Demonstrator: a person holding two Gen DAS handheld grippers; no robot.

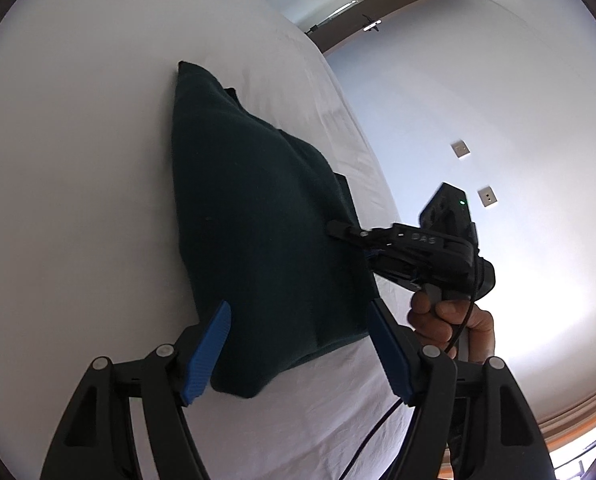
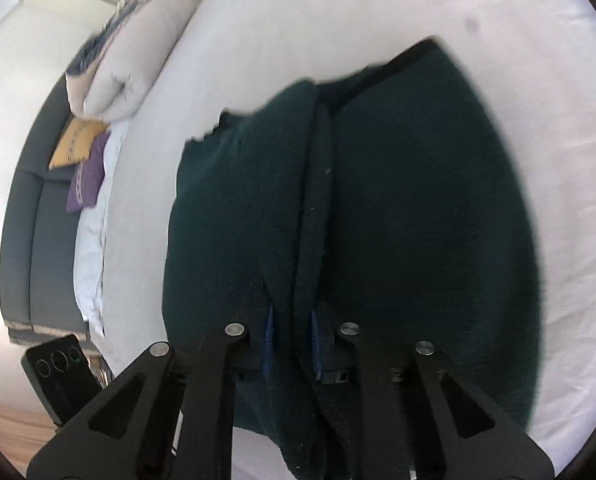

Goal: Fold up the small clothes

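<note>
The right gripper (image 2: 292,330) is clamped on a raised fold of the dark green garment (image 1: 254,216), which lies near the bed's (image 1: 78,160) edge, while the left gripper (image 1: 298,354) hovers wide open, holding nothing, over the garment's near end.

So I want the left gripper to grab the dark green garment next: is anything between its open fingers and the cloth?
Nothing visible. The left gripper is open, its blue fingers on either side of the near corner of the dark green garment on the white bed. The right gripper already pinches the garment's right edge, off to the side.
</note>
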